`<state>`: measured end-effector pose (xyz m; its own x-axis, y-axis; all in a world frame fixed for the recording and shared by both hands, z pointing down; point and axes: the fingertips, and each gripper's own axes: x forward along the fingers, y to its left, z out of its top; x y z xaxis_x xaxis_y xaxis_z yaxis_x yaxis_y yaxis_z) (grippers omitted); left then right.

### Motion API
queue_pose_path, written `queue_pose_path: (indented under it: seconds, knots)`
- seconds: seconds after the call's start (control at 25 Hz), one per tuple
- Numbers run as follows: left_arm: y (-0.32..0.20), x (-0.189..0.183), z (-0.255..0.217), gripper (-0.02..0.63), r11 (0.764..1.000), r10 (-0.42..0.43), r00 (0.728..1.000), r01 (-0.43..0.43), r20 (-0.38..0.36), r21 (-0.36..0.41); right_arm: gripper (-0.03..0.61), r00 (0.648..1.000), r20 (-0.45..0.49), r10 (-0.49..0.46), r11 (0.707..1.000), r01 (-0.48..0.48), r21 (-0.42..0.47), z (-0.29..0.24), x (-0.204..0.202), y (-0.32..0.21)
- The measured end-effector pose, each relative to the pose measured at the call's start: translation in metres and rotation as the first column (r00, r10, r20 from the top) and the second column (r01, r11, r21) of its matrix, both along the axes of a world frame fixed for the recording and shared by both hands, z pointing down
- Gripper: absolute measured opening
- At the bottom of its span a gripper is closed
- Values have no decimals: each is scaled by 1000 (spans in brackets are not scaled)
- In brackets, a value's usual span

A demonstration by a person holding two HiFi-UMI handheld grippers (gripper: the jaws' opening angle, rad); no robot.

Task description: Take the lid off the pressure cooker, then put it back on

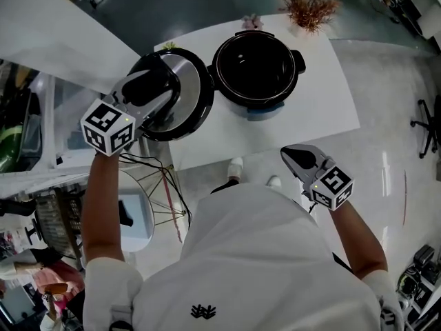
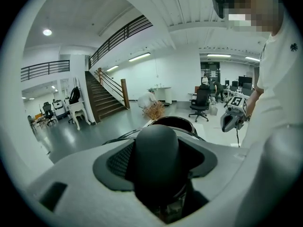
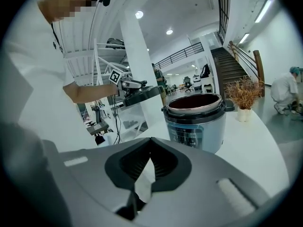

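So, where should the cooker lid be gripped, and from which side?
The domed black knob at the centre of the lid, from the person's side, one jaw each side. The lid is a wide disc; only the knob fits. The left gripper holds it so.

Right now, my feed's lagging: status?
Left gripper clamps lid by knob; lid off, left of cooker. Right gripper shut, empty. Nothing blocking cooker.

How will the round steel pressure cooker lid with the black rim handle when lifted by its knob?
Probably rigid and fairly heavy: the round steel lid has a broad black rim. Held only at its black dome-shaped knob by the left gripper, it may tilt or swing. The smooth knob could slip.
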<state>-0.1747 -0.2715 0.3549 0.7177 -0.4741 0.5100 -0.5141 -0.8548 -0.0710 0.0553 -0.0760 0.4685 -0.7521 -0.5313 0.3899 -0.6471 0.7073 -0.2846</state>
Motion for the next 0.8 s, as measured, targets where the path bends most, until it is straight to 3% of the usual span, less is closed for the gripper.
queue_pose_path:
  seconds: [0.8]
  knots:
    - [-19,134,5,285,970,243,970,-243,28,-5,14,993,12,113,994,-113,-2,2,32,16]
